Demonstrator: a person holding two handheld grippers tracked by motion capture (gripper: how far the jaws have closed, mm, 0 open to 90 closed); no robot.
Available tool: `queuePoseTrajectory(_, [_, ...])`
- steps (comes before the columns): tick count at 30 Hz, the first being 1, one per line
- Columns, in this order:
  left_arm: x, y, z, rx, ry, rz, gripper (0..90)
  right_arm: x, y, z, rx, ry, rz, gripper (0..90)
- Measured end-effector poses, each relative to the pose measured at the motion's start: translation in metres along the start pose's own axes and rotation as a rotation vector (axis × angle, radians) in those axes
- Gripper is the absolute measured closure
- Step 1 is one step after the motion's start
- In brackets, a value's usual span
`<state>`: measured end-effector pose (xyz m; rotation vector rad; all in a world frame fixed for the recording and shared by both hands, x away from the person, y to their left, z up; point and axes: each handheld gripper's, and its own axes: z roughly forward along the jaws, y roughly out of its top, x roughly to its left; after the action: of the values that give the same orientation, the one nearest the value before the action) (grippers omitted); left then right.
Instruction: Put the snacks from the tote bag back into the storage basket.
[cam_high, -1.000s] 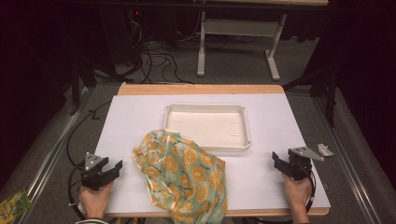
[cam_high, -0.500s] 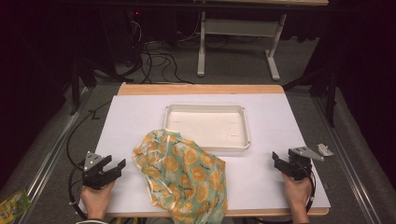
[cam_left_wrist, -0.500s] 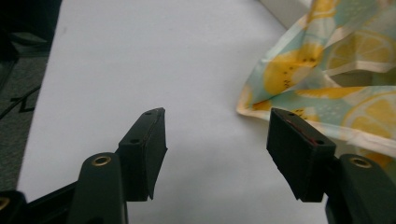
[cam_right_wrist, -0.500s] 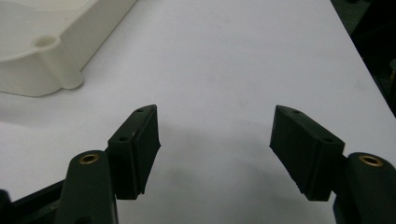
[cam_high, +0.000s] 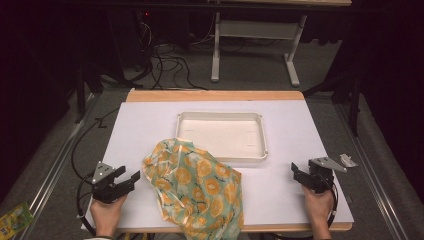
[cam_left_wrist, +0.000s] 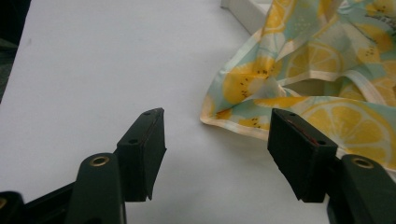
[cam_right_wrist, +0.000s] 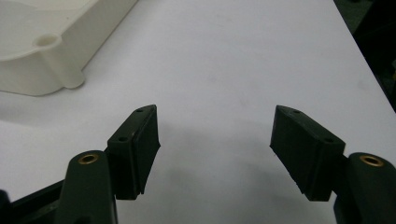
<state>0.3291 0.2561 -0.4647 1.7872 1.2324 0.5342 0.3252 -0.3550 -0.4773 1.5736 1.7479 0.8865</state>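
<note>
The lemon-print cloth (cam_high: 195, 187) lies crumpled on the counter (cam_high: 300, 135), overlapping the tray (cam_high: 222, 117) — light, limp, best pinched at its hemmed corner. Left hand-held gripper (cam_left_wrist: 215, 126) and right hand-held gripper (cam_right_wrist: 215, 123) both gape, holding nothing.

The cloth (cam_high: 196, 187) is pale teal with an orange-and-yellow citrus-slice print and cream edging. Behind the cloth, the tray (cam_high: 260, 131) is plain cream-white.

Lemon-print cloth (cam_high: 197, 187), crumpled, overlapping tray's near rim
</note>
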Motion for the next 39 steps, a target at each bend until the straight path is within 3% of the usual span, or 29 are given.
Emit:
queuePoseTrajectory(20, [-0.023,-0.005,-0.017,-0.012,-0.074,0.023,33.5,0.002,0.0,0.0,0.005,-0.002,-0.012,32.3])
queuePoseTrajectory(39, [-0.052,-0.004,-0.028,-0.017,-0.13,0.087,33.7,0.002,0.0,0.0,0.011,-0.003,-0.019,32.2])
